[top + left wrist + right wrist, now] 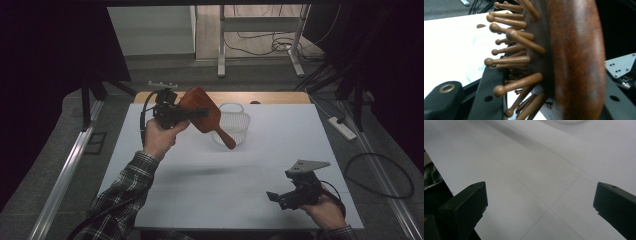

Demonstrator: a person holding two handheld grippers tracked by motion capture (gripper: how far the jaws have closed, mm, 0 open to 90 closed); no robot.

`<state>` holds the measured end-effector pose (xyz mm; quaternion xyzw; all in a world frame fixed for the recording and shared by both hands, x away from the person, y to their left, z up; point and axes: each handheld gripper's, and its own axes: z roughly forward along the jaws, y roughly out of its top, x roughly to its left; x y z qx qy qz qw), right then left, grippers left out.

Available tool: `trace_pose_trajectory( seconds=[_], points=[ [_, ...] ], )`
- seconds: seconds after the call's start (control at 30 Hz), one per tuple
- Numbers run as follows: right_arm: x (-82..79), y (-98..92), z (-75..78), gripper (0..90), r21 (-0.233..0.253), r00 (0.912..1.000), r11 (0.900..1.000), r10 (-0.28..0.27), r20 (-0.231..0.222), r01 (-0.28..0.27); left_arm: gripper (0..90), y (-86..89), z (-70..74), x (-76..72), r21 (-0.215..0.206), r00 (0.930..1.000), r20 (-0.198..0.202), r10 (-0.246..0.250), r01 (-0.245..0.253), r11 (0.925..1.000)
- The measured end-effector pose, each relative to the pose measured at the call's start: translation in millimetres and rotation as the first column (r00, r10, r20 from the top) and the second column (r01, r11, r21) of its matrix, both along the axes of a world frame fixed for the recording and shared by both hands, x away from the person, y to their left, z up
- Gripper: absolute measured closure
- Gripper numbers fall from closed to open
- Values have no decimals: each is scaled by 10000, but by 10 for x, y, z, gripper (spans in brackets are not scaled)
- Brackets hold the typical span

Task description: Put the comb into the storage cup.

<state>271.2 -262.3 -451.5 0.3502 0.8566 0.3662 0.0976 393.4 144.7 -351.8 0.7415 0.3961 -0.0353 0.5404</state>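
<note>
- Sleeve (121,196) in plaid runs up from the bottom left of the high view to your left hand (159,137).
- Your right gripper (281,197) sits low at the lower right of the high view, held in your right hand (327,210) just above the white counter (225,175). In the right gripper view its jaws stand wide apart, released, with bare counter between them.
- Your left gripper (200,113) is raised at the upper left of centre in the high view, clenched on a wooden paddle hairbrush (205,115). The brush handle slants down toward the right.
- In the left gripper view the hairbrush (574,60) stands edge-on between the jaws, its round-tipped wooden bristles (511,60) pointing to the left of the frame.
- A white mesh basket (235,122) rests on the counter just behind the brush, near the far edge.
</note>
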Motion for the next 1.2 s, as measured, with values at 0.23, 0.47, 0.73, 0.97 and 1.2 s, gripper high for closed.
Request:
trace_pose_trajectory(
  seconds=[0.23, 0.47, 0.73, 0.97, 1.2],
  points=[
    [-47, -105, -4, 0, 51, 9997, 9997, -243, -24, 243, 585, -2, 27, 92, 48, 9998, -22, 193, -193, 9998],
    [-106, -208, 0, 0, -22, 9981, 9982, -599, -113, 599, 584, -6, 65, 179, 59, 9991, -21, 420, -420, 9991],
    [-183, -303, 28, 0, 64, 9944, 9946, -1035, -199, 1037, 584, -37, 118, 283, 166, 9980, 36, 632, -632, 9979],
    [-233, -348, 52, 0, -29, 9907, 9908, -1351, -160, 1351, 584, -79, 129, 356, 278, 9966, 29, 824, -825, 9962],
    [-286, -383, 70, 0, -95, 9885, 9885, -1511, -38, 1511, 582, -124, 118, 441, 277, 9951, 46, 987, -988, 9947]
  ],
)
